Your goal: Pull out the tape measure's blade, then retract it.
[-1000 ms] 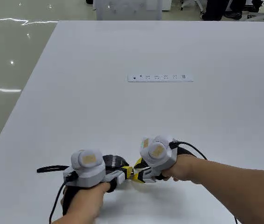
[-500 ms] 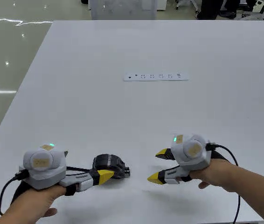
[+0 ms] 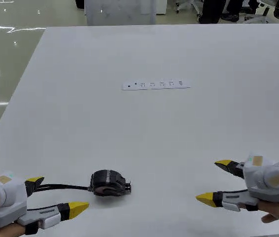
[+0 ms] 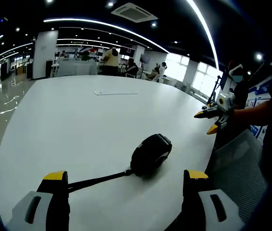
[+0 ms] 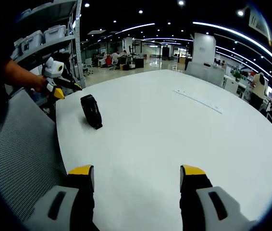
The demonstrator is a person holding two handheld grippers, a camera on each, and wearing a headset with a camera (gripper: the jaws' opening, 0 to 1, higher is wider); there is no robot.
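Two open, empty tools flank the tape measure (image 3: 109, 183) in the head view, the left tool (image 3: 58, 192) near it and the right tool (image 3: 213, 180) well apart; no blade is out, so the task looks done. Each gripper view shows the tape measure beyond spread jaws. A second ago both tools met at it.

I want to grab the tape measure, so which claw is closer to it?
Left. The left claw sits open just beside the tape measure, on its left; the right claw is well off to its right.
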